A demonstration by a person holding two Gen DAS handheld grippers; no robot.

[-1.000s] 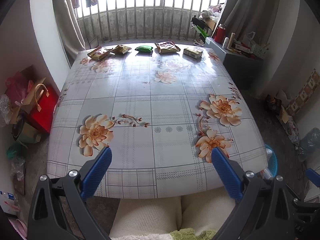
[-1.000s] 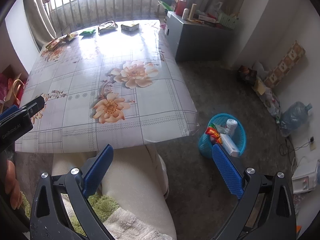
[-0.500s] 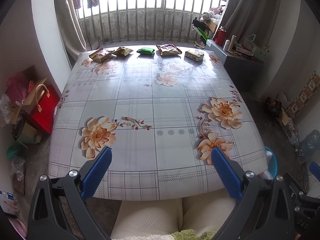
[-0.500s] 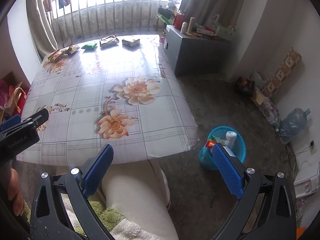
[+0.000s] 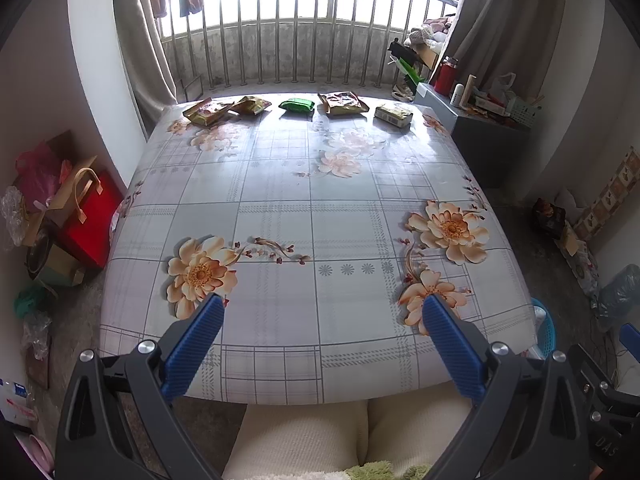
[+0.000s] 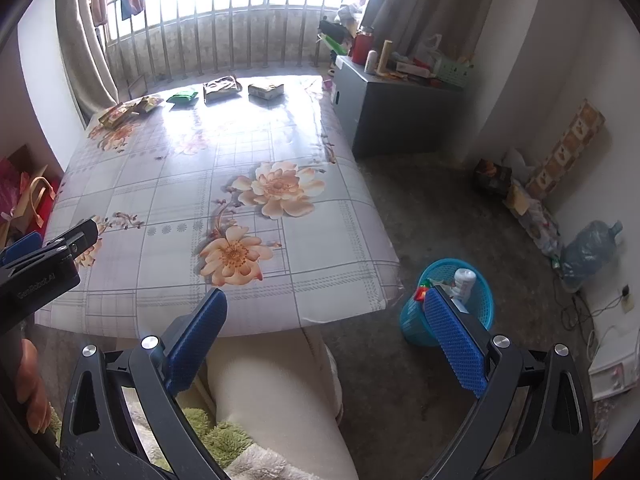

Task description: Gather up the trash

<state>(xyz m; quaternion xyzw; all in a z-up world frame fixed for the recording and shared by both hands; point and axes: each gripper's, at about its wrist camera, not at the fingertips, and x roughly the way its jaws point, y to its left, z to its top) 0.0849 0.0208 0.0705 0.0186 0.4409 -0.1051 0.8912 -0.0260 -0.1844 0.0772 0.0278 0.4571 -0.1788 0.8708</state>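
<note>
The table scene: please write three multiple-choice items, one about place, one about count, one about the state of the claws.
1. Where do the packets lie?
A. at the table's far edge
B. at its near edge
C. on the floor
2. How many packets are on the table?
A. two
B. five
C. eight
3. The two claws are:
A. shut on packets
B. open, empty
C. out of view

Answers:
1. A, the packets, such as the green packet, line the floral table by the railing.
2. B, five in a row.
3. B, left claw and right claw gape, holding nothing.
</note>
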